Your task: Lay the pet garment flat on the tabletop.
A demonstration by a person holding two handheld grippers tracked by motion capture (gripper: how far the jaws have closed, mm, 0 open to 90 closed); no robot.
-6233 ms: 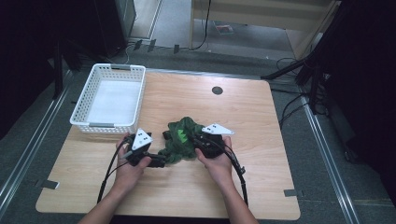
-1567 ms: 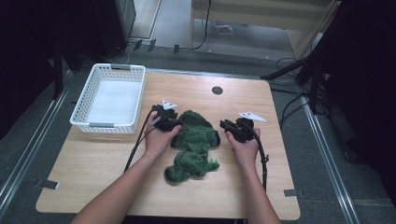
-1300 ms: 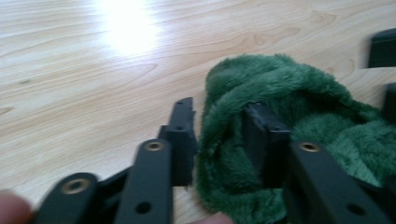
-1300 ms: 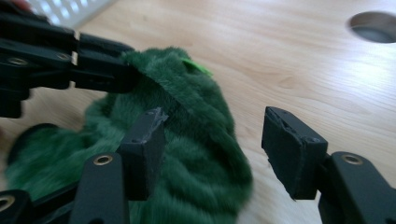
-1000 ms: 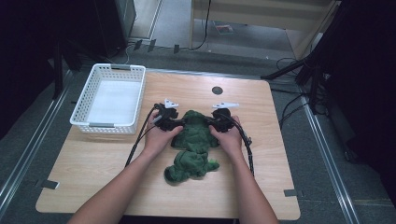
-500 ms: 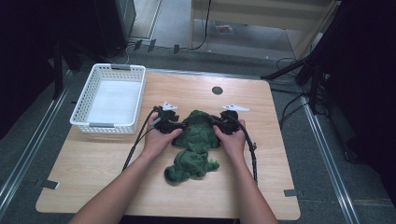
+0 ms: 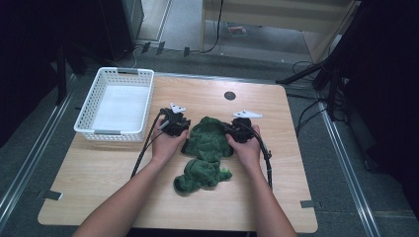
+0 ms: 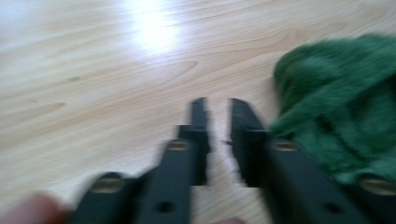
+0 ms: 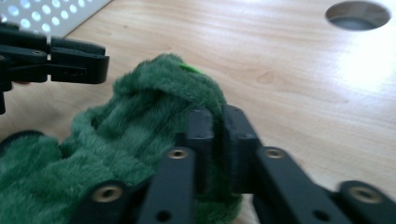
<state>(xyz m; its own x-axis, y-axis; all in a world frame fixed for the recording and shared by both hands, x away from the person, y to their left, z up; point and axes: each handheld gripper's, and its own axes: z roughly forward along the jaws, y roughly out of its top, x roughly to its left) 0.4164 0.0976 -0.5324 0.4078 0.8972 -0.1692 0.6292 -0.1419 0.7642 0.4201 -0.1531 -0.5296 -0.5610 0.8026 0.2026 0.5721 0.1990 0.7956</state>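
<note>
My right gripper pinches an edge of the fluffy green cloth, which lies crumpled on the light wooden table between both grippers. My left gripper has a narrow gap with nothing in it, the cloth just beside its right jaw. I judge I should slide left onto that edge, bite deep, then lift both evenly.

a deep green fuzzy cloth, a white lattice-walled basket, pale wood-grain table, black tongs.
</note>
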